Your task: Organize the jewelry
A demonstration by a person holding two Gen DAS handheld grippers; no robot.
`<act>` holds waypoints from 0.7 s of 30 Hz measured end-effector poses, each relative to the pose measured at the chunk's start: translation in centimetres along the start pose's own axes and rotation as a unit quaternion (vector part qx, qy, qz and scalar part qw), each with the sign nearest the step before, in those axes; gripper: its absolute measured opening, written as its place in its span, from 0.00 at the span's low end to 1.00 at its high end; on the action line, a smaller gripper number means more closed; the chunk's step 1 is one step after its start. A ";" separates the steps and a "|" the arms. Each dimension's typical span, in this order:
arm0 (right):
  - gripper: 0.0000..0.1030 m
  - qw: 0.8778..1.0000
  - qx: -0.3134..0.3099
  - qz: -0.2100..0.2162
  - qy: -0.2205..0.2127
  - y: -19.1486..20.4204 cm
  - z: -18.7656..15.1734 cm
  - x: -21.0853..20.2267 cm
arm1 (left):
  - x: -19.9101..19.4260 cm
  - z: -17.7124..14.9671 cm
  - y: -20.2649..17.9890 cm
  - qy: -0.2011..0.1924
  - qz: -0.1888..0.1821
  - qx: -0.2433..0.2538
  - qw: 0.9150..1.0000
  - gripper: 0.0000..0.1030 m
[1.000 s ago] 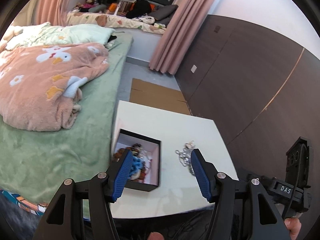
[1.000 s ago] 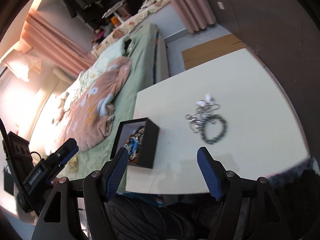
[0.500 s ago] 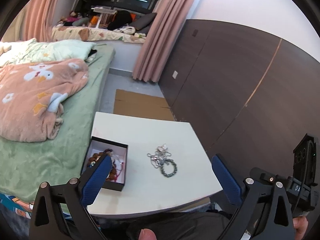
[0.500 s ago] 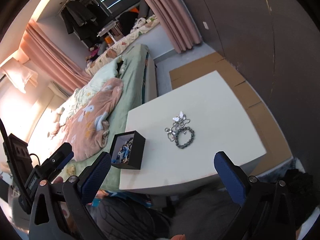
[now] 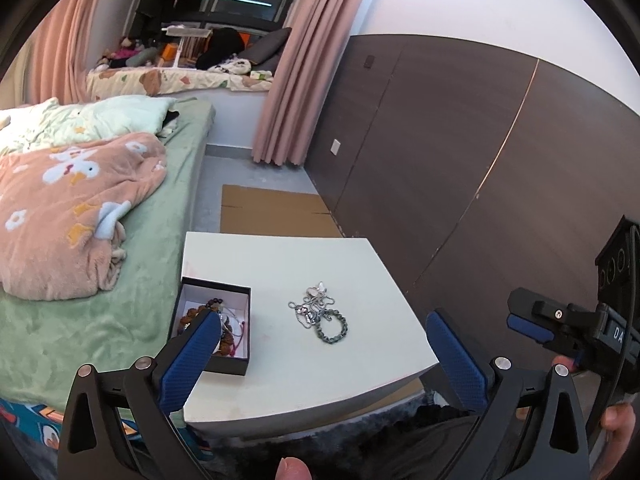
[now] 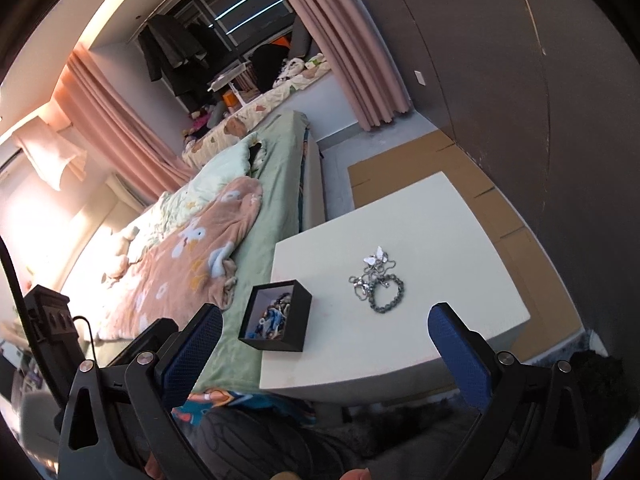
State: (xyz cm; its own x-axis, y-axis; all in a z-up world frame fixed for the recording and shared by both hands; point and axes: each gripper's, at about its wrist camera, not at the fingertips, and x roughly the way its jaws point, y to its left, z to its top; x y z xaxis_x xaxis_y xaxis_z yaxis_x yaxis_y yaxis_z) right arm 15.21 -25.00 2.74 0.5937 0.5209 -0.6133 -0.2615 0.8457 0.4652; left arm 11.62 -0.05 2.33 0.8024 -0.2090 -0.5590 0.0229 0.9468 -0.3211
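A tangle of silver chains and a dark bead bracelet [image 5: 320,314] lies loose on the white table [image 5: 312,364]; it also shows in the right wrist view [image 6: 378,284]. A black open box [image 5: 214,330] with several jewelry pieces inside stands at the table's left edge, seen too in the right wrist view [image 6: 276,316]. My left gripper [image 5: 320,354] is wide open and empty, held above the table's near edge. My right gripper [image 6: 326,346] is wide open and empty, also back from the table.
A bed [image 5: 100,280] with a peach blanket [image 5: 68,208] borders the table's left side. A dark panelled wall [image 5: 480,160] runs along the right. Flat cardboard [image 5: 272,212] lies on the floor beyond the table. The other gripper's body [image 5: 580,328] is at right.
Both grippers have pulled back and up from the table and their jaws have opened from medium to wide. The jewelry and box have not moved.
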 end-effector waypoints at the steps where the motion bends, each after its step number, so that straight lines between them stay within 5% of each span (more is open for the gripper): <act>1: 1.00 1.000 -0.003 0.003 -0.001 0.1 0.0 0.1 | 0.0 0.0 0.0 0.000 0.002 0.000 1.000 0.99; 21: 1.00 0.998 0.052 0.020 0.028 -7.5 1.7 5.8 | 6.7 1.4 -1.5 0.056 0.018 0.039 0.998 0.99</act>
State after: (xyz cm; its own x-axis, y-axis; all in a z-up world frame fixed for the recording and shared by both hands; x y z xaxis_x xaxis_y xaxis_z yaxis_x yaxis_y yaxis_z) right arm 21.94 -28.55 -3.23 0.5398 0.5627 -0.6261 -0.2023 0.8087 0.5523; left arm 17.86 -2.54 0.16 0.7326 -0.1967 -0.6516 0.0448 0.9692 -0.2422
